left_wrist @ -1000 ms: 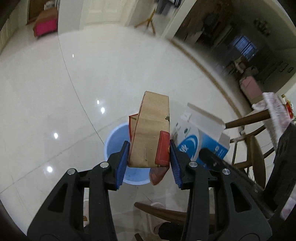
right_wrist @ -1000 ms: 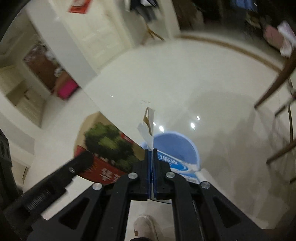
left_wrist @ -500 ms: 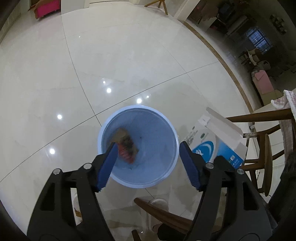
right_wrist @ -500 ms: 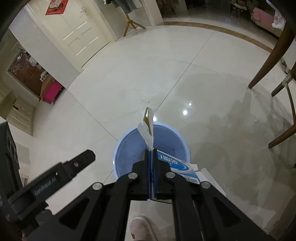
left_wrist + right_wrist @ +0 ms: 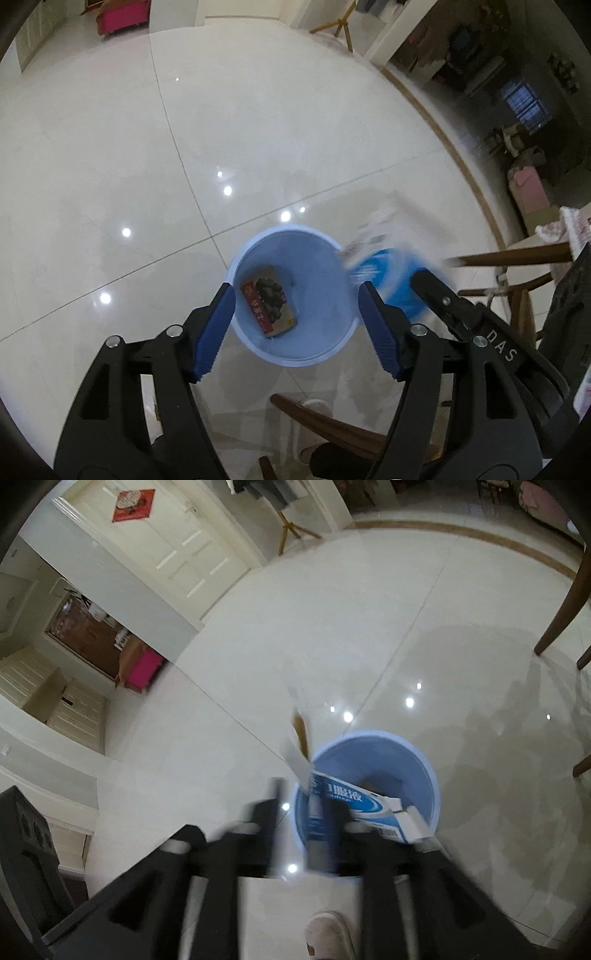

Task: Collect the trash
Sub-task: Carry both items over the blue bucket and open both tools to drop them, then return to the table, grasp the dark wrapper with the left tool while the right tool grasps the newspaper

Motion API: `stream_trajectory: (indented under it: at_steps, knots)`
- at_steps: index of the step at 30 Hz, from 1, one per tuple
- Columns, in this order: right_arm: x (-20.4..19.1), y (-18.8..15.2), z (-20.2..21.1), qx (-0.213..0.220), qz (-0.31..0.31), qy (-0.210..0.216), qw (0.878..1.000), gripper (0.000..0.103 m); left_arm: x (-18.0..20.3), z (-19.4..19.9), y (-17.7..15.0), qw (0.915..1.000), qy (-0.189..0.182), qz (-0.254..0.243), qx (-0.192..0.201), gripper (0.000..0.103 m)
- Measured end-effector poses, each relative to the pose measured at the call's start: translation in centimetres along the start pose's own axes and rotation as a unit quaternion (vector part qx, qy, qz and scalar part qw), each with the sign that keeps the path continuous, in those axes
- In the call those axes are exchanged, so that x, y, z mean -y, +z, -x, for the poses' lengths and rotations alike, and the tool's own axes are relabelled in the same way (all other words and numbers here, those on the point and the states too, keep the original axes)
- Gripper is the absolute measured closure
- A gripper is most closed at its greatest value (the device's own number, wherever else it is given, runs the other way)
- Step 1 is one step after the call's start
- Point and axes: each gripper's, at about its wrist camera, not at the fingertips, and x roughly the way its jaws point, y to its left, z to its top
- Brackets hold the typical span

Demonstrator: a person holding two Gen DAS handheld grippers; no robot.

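Glossy tiled room under ceiling lights

A polished cream tile floor (image 5: 258, 129) with thin grout lines mirrors small bright spots of lamp light. A brown inlaid border strip (image 5: 480, 531) curves along its far edge. White panelled double doors (image 5: 177, 550) carry a red diamond-shaped paper decoration (image 5: 133, 504). A magenta box-shaped seat (image 5: 142, 670) stands by a doorway; dark wooden chair legs (image 5: 565, 605) rise at right.
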Motion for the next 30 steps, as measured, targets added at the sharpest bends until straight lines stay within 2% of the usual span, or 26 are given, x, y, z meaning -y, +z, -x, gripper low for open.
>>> stream_trajectory:
  at_steps: [4,8,14,17,20,23,24,27,30]
  knots:
    - [-2.0,0.0,3.4,0.025,0.022,-0.007,0.999,0.061,0.5,3.5,-0.3,0.9997,-0.011,-0.001,0.022,0.034]
    - [-4.5,-0.6,9.3,0.067,0.056,-0.032,0.996,0.061,1.1,7.8,-1.1,0.9986,-0.030,-0.005,0.043,0.034]
    - [-7.1,-3.1,20.4,0.155,0.098,-0.057,0.981,0.059,4.0,15.8,-3.0,0.9926,-0.068,-0.034,0.095,0.034]
    - [-7.7,-4.5,28.1,0.218,0.101,-0.070,0.968,0.055,6.0,20.3,-4.4,0.9860,-0.092,-0.067,0.123,0.033]
    - [-6.6,-6.3,34.9,0.267,0.093,-0.077,0.956,0.050,9.1,23.9,-6.5,0.9758,-0.127,-0.113,0.137,0.033]
    - [-4.4,-8.1,40.9,0.309,0.087,-0.100,0.942,0.047,13.7,26.6,-9.3,0.9596,-0.185,-0.169,0.127,0.033]
    - [-3.1,-8.7,42.6,0.320,0.082,-0.110,0.937,0.046,14.6,26.9,-10.0,0.9561,-0.194,-0.181,0.124,0.032]
    - [1.2,-10.8,47.0,0.340,0.060,-0.144,0.927,0.046,19.6,27.3,-13.2,0.9422,-0.220,-0.236,0.091,0.032]
    - [6.3,-13.1,50.1,0.349,0.023,-0.182,0.919,0.045,23.0,26.5,-15.9,0.9345,-0.238,-0.261,0.048,0.032]
